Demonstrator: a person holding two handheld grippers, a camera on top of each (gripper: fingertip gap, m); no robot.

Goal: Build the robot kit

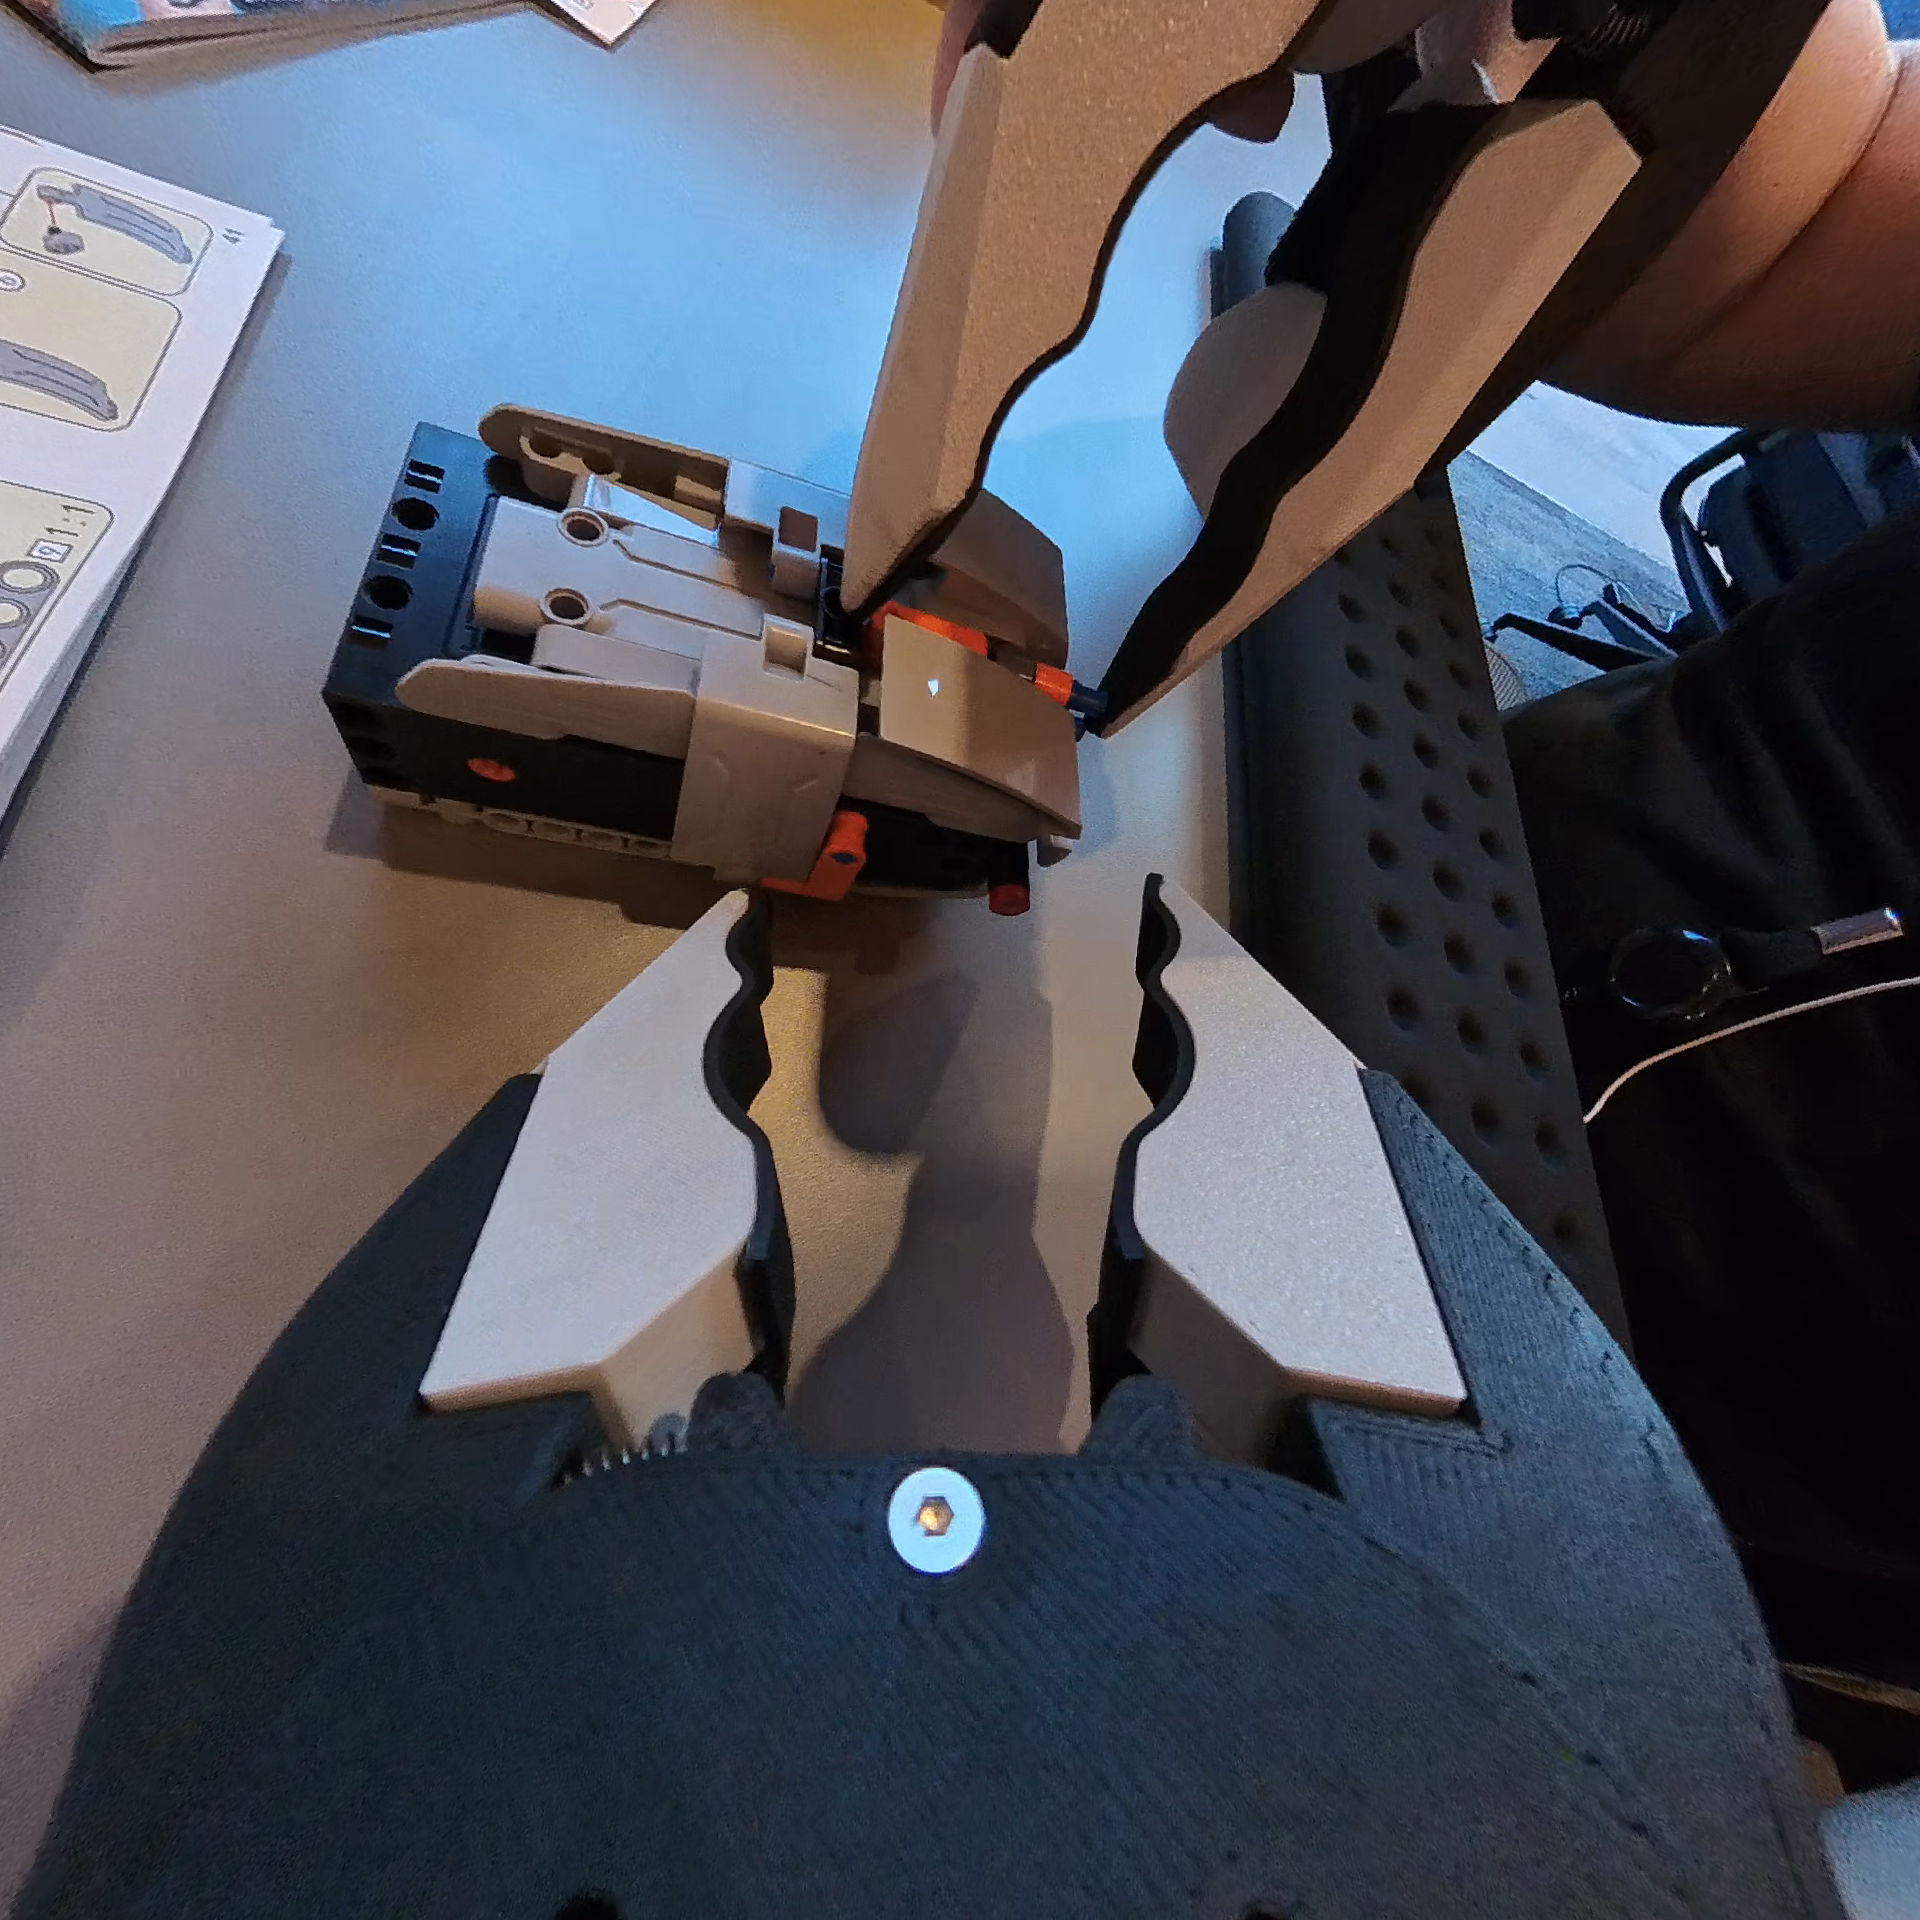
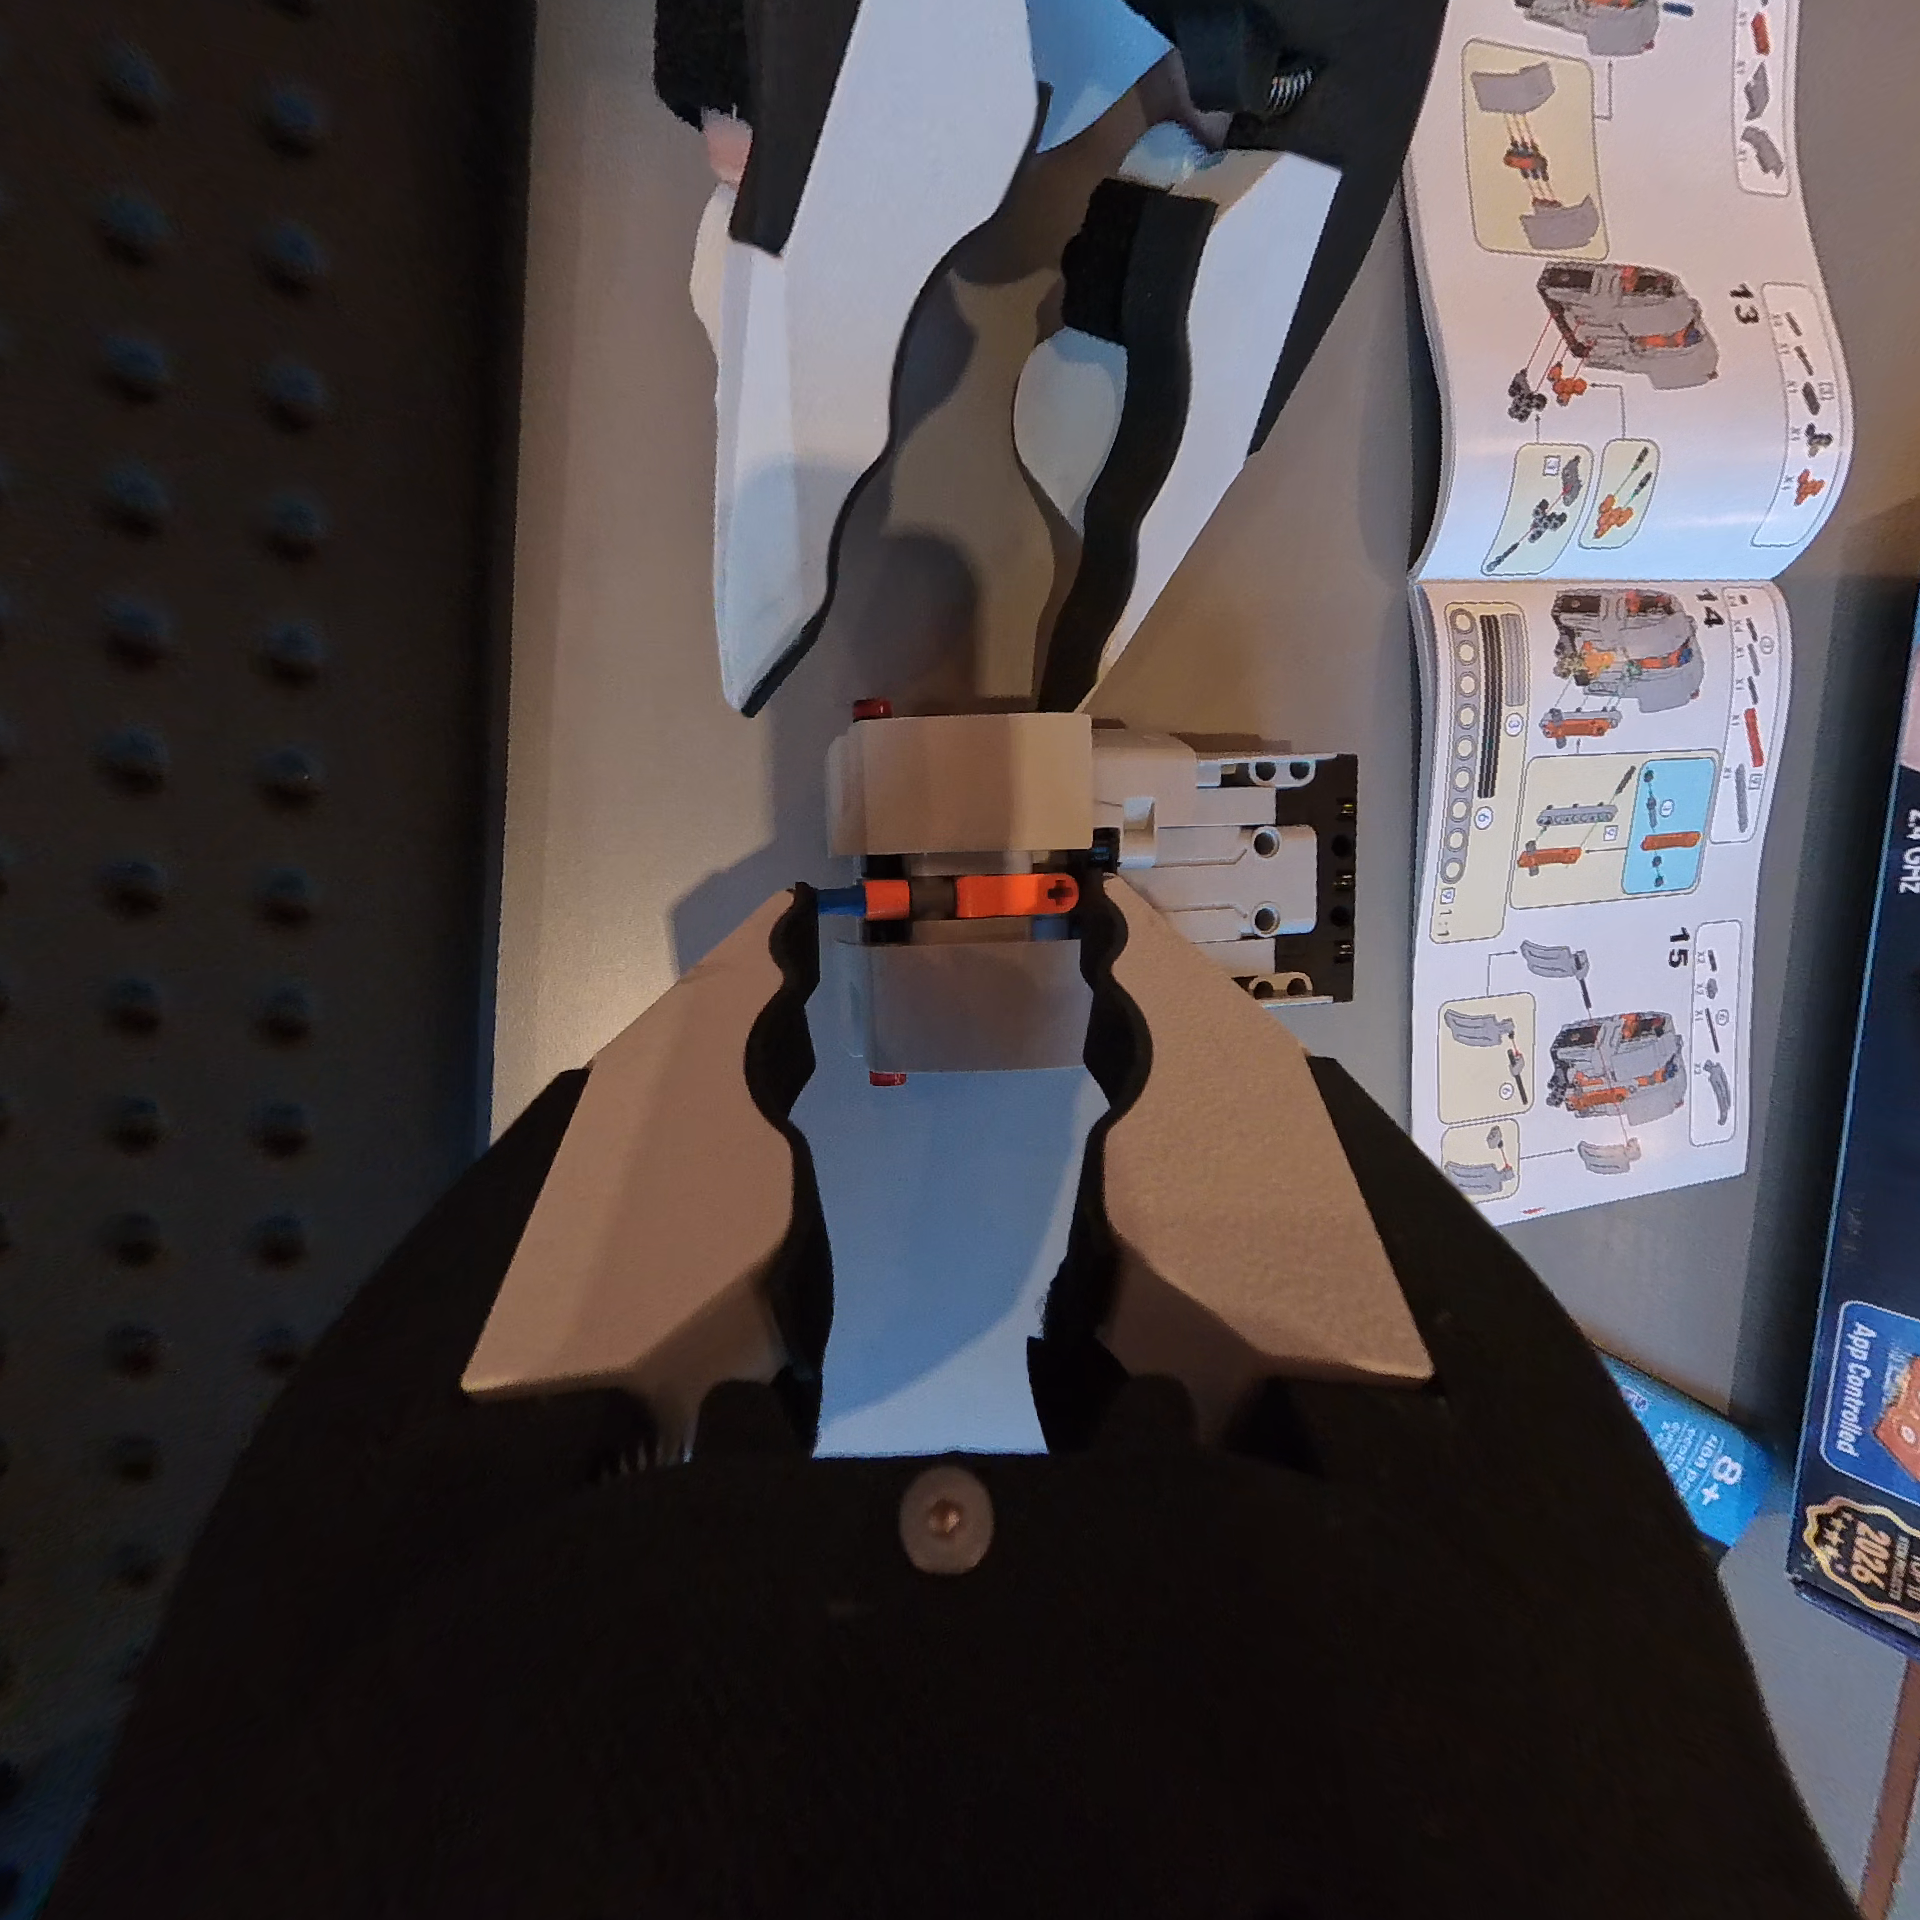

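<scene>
The right gripper (image 2: 945, 914) straddled, jaws parted, the orange axle (image 2: 971, 896) of a part-built brick model (image 1: 707, 675); the left gripper (image 1: 951, 914) hovered, spread, empty.

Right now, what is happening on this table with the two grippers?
A person holds two grippers over a grey, black and orange brick model that lies on the grey table. The right gripper is open, its fingers placed at either end of the orange and blue pin assembly at the model's front. The left gripper is open too, holding nothing, its tips just short of the model's side. An open instruction booklet and a blue box lie beside the model.
</scene>
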